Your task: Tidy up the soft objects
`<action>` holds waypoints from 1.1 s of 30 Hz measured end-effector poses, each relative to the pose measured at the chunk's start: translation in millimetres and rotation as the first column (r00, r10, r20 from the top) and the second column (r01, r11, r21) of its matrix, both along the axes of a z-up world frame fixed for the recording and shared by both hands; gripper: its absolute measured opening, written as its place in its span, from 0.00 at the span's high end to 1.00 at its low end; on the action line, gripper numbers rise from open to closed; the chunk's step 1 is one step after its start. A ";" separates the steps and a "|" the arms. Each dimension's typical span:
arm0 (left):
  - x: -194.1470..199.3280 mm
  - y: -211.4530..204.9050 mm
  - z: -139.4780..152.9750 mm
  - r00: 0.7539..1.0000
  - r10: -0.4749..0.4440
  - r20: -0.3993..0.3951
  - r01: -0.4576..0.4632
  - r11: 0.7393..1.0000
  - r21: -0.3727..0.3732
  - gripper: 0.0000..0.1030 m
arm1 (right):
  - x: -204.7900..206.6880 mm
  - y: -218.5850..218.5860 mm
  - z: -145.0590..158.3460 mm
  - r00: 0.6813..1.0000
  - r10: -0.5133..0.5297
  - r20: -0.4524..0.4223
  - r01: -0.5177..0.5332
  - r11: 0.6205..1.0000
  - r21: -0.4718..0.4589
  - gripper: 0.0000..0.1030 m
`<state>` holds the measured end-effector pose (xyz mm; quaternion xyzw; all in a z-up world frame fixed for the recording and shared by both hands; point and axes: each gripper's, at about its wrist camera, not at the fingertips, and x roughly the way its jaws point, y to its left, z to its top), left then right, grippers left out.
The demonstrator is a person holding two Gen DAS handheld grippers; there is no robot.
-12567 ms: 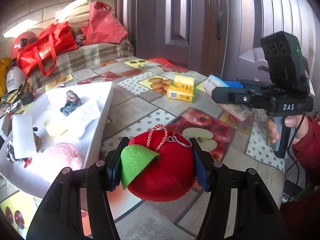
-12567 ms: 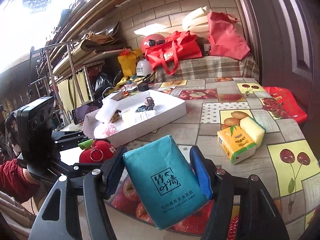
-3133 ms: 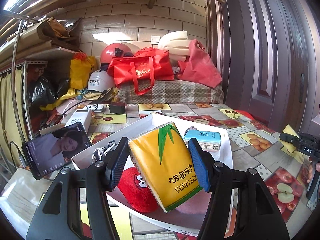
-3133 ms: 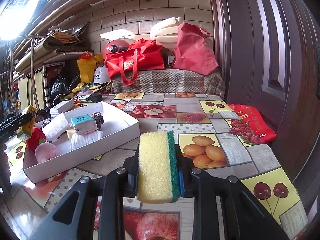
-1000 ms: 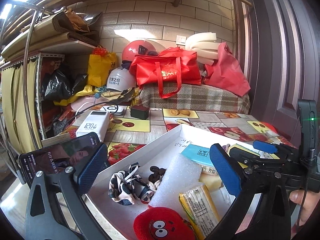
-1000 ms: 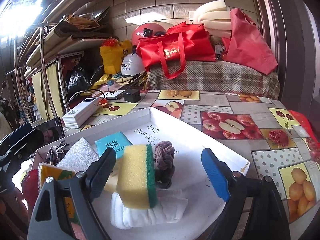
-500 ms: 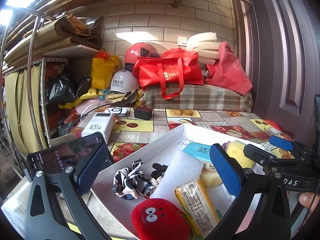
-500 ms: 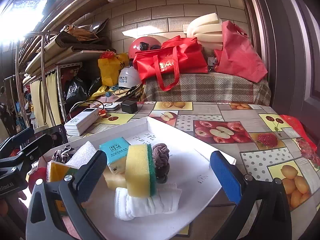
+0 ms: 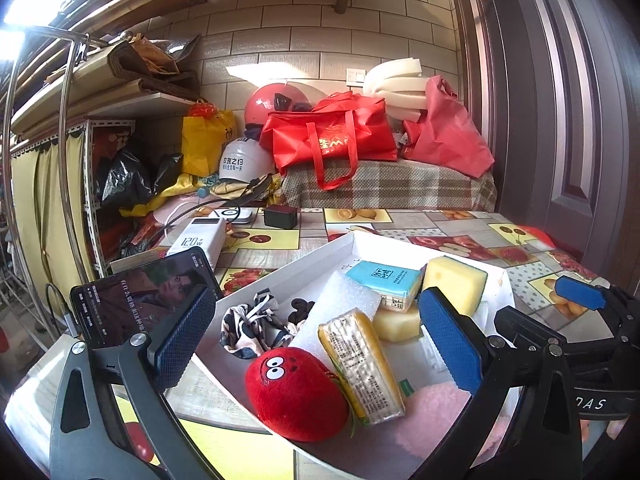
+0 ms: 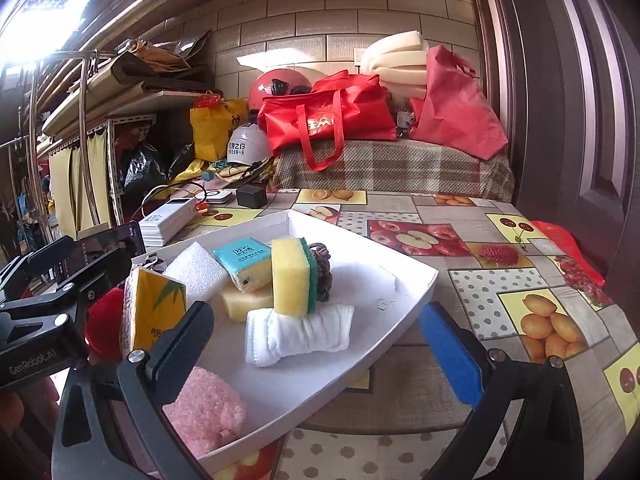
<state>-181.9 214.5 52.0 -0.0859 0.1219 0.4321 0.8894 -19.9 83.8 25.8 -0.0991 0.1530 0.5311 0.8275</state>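
Right claw (image 10: 316, 344): jaws spread wide apart, nothing between the pads, held low over the near edge of the shallow white cardboard tray (image 10: 416, 304).

Left claw (image 9: 316, 340): jaws likewise wide apart and empty, facing the tray from its other side; the right claw also shows at the right edge of this view.

Tray contents, nearest outward:
- fluffy pink plush ball (image 10: 204, 412), near corner.
- rolled white cloth (image 10: 300, 334), tray middle.
- yellow sponge with green scouring layer (image 10: 294, 282), standing on edge on the cloth.
- brown knotted cord piece (image 10: 324, 272), just behind the sponge.
- teal tissue packet (image 10: 242, 258), resting tilted on a pale yellow foam block (image 10: 244, 306).
- white foam slab (image 10: 196, 270).
- yellow tissue packet (image 10: 154, 314), upright.
- red plush toy with cartoon eyes (image 9: 296, 394), touching the yellow packet.
- black-and-white patterned fabric scrunchie (image 9: 254, 326), far corner.

Tray rests on the desk (image 10: 480, 288), which wears a fruit-print oilcloth. Beyond it: a black smartphone (image 9: 140, 300) propped up with its screen lit, and a white power bank (image 9: 200, 240).
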 end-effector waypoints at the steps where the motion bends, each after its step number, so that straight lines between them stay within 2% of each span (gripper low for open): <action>1: -0.5 -3.9 -0.6 1.000 -0.005 -0.003 0.005 1.000 -0.003 0.00 | 0.6 -4.1 0.1 1.000 0.000 -0.008 0.000 1.000 0.009 0.00; 7: -3.2 -27.8 -1.3 0.999 -0.028 -0.023 0.028 0.999 -0.015 0.00 | 2.1 -33.1 0.7 0.999 -0.003 -0.040 0.005 0.998 0.057 0.00; 14: -5.2 -58.6 -2.1 0.998 -0.043 -0.051 0.041 0.999 -0.035 0.00 | -6.7 -65.0 1.0 1.000 -0.003 0.013 0.003 0.999 0.037 0.00; 20: -9.1 -90.7 2.3 0.996 -0.076 -0.041 0.076 0.997 -0.016 0.00 | -6.0 -106.7 8.0 0.998 -0.066 0.017 0.064 0.993 0.099 0.00; 25: -14.1 -112.8 10.5 0.999 0.002 -0.046 0.001 0.998 0.065 0.00 | -8.2 -143.6 14.8 0.992 -0.107 0.068 0.096 0.985 0.145 0.00; 29: -16.0 -120.1 8.3 0.998 -0.038 -0.041 0.039 0.999 0.012 0.00 | -7.8 -167.1 14.0 0.985 -0.154 0.075 0.141 0.978 0.151 0.00; 31: -16.1 -124.9 8.0 0.998 -0.001 -0.056 0.002 1.000 0.009 0.00 | -6.9 -175.5 14.3 0.980 -0.183 0.073 0.169 0.971 0.167 0.00; 33: -18.8 -130.7 7.8 0.994 0.080 -0.075 -0.079 0.997 0.023 0.00 | -4.0 -184.0 13.9 0.979 -0.196 0.050 0.184 0.965 0.187 0.00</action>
